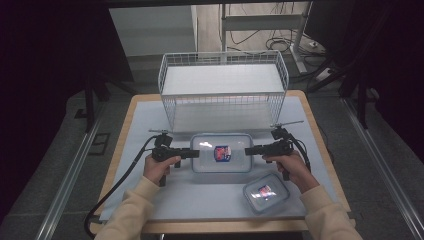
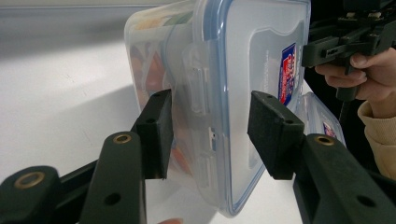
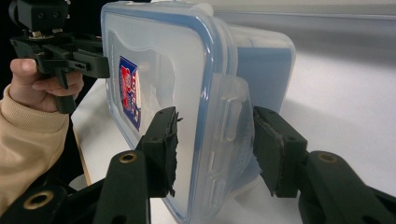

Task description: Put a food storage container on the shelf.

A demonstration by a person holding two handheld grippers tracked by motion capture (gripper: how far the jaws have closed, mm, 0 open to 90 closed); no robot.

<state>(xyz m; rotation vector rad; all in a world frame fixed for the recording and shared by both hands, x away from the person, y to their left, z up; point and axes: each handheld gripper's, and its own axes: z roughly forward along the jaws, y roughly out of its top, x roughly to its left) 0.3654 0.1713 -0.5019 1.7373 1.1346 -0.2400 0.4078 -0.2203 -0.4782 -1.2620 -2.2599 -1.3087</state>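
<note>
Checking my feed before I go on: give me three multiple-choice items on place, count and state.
1. Where is the smaller container?
A. In the wire basket
B. At the table's front, near the right hand
C. On top of the large container

2. How many lidded containers are on the table?
A. One
B. Two
C. Four

3. What about the large container's lid?
A. It is on the container
B. It lies beside the container
C. It leans in the basket

Key: 1 B, the high view shows it by the right wrist. 2 B, one large and one small. 3 A, both gripper views show the lid seated on the box.
</note>
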